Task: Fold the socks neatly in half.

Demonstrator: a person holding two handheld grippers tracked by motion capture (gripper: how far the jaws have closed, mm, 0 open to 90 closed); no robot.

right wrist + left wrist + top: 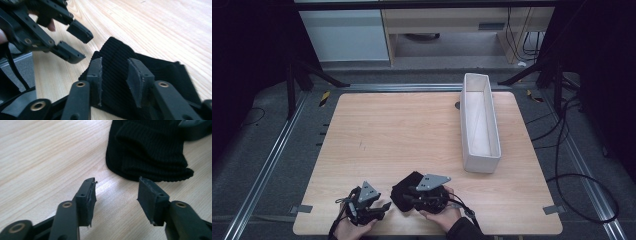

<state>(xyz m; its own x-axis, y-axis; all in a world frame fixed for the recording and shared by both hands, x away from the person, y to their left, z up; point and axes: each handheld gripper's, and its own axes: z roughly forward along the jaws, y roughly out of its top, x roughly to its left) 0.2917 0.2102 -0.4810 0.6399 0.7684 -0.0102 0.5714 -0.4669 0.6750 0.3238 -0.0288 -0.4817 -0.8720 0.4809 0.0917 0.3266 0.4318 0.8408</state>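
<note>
The black ribbed knitted cloth (404, 192), folded near the wooden table's (412, 135) front edge, looks soft and light, best pinched at a fold; left gripper (116, 192) and right gripper (115, 72) gape, holding nothing.

You've got a long white bin (480, 125) lying empty at two o'clock on the wooden table (402, 135), open side up. Beyond twelve o'clock, pale cabinets (344, 35) stand past the table; dark cables (572, 150) trail off at three o'clock.

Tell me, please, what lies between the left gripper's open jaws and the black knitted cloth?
Only bare wooden table: the left gripper view shows a short strip of it between the left gripper and the black cloth.
</note>
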